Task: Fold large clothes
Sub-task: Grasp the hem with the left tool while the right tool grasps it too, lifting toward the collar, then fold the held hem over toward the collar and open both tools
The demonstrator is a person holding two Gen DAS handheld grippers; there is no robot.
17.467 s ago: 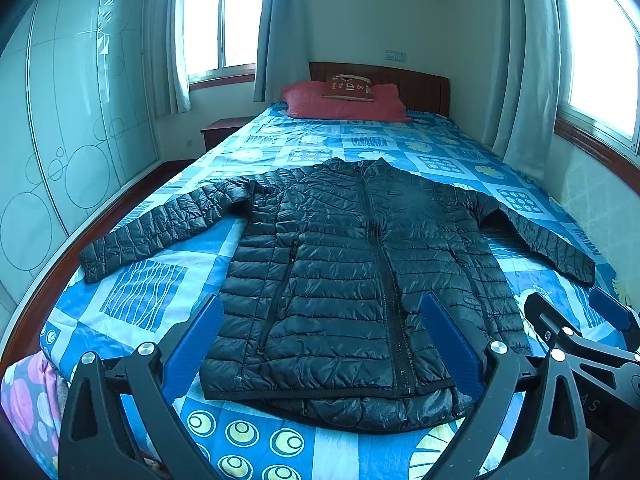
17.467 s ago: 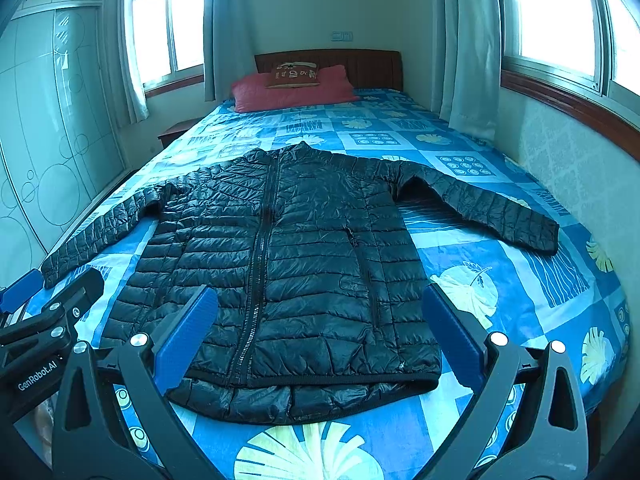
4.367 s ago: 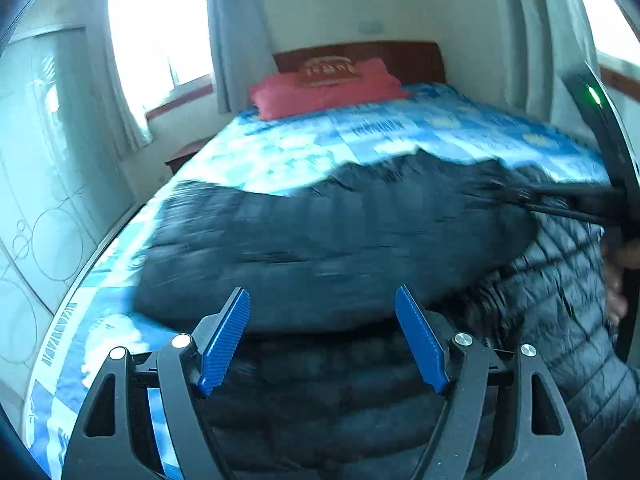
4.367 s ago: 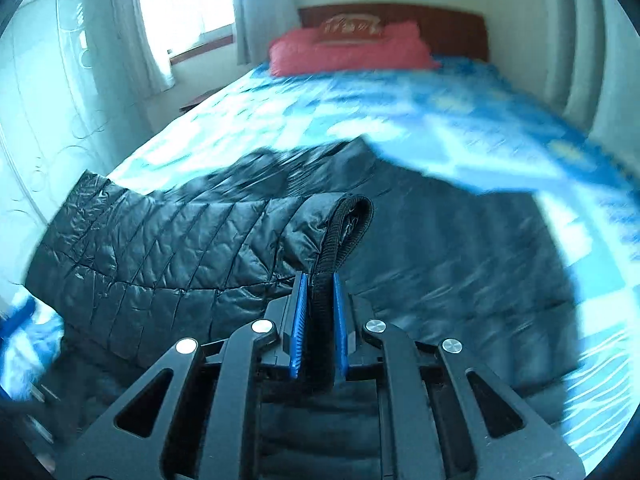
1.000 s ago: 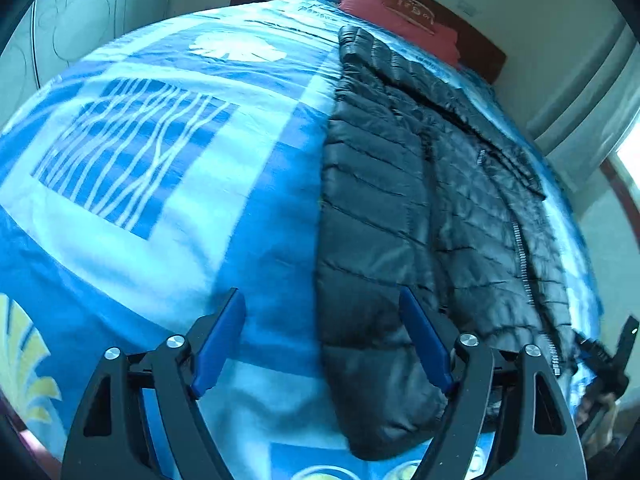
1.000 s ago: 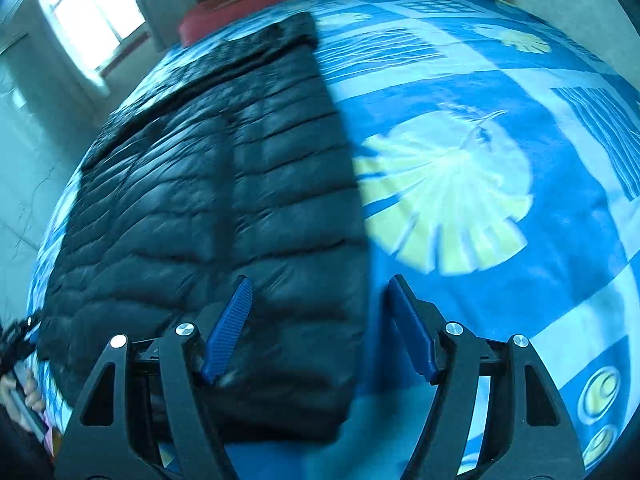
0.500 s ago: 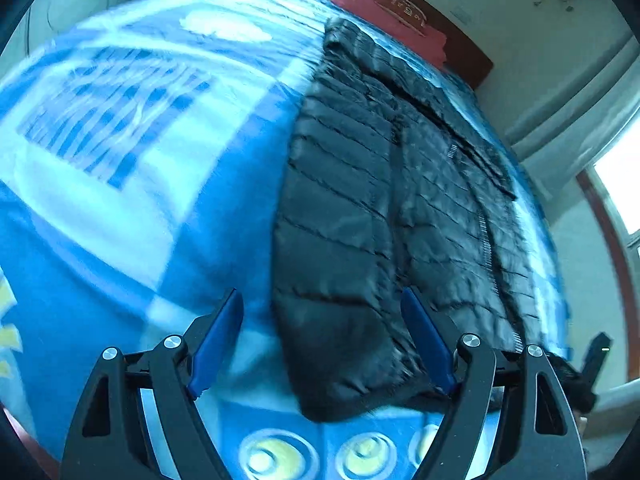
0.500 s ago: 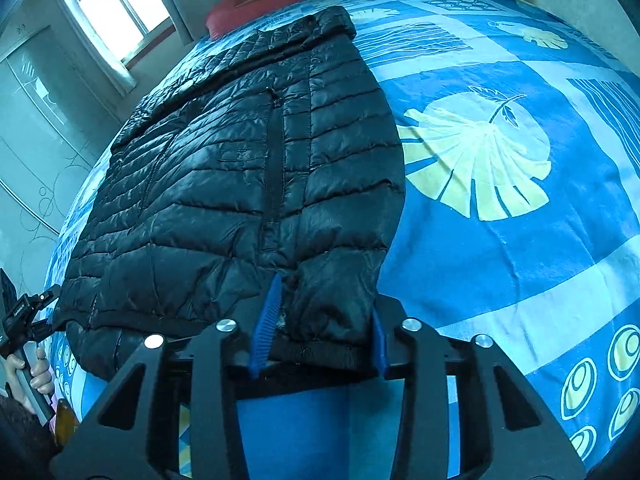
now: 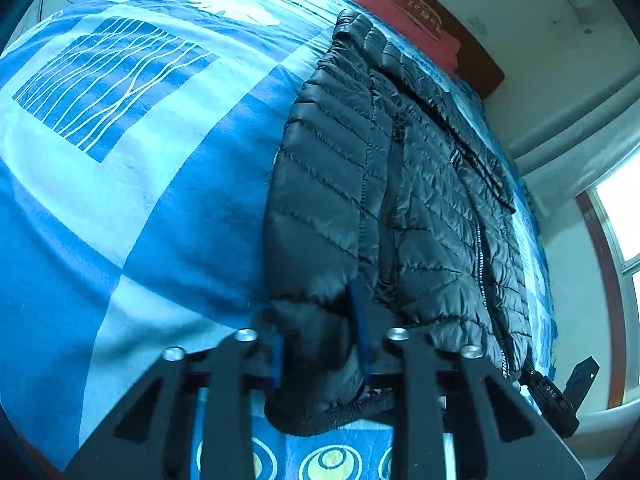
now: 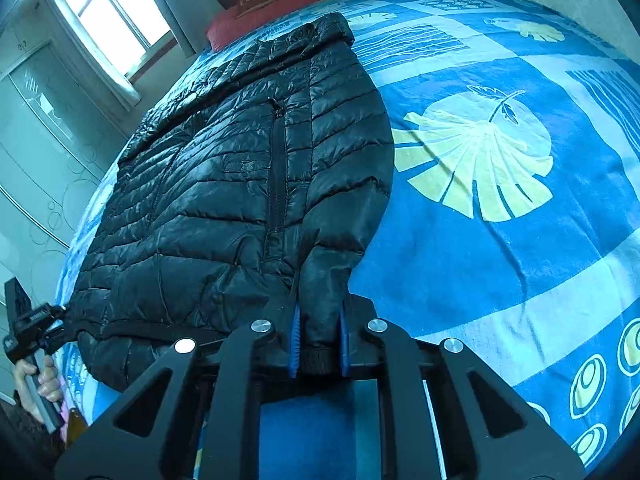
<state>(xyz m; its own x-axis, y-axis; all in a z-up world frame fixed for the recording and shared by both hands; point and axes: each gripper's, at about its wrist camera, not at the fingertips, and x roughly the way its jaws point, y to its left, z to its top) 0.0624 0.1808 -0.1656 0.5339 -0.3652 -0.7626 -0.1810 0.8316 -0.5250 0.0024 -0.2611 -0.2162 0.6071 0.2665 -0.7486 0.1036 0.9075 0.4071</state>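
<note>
A black quilted puffer jacket point(image 9: 400, 200) lies lengthwise on the blue patterned bed point(image 9: 120, 160), sleeves folded in, collar toward the pillow. My left gripper point(image 9: 318, 344) is at the near left hem corner. Its jaws are closing, with the bunched hem pressed between the blue pads. In the right wrist view the same jacket point(image 10: 240, 160) fills the left half. My right gripper point(image 10: 319, 340) is at the near right hem corner, jaws closing with the hem pinched between its pads. The left gripper point(image 10: 36, 320) and a hand point(image 10: 38, 384) show at the far left.
A red pillow point(image 10: 272, 0) lies against the wooden headboard point(image 9: 480, 64) at the far end. The bed cover point(image 10: 500, 240) spreads wide to the right of the jacket. A window point(image 10: 116, 20) and a pale wardrobe point(image 10: 36, 140) stand along the left wall.
Both grippers stood wide open around the hem corners a second ago. Their jaws have since come together on the fabric, the right one first, and the hem corners now bunch up between the pads.
</note>
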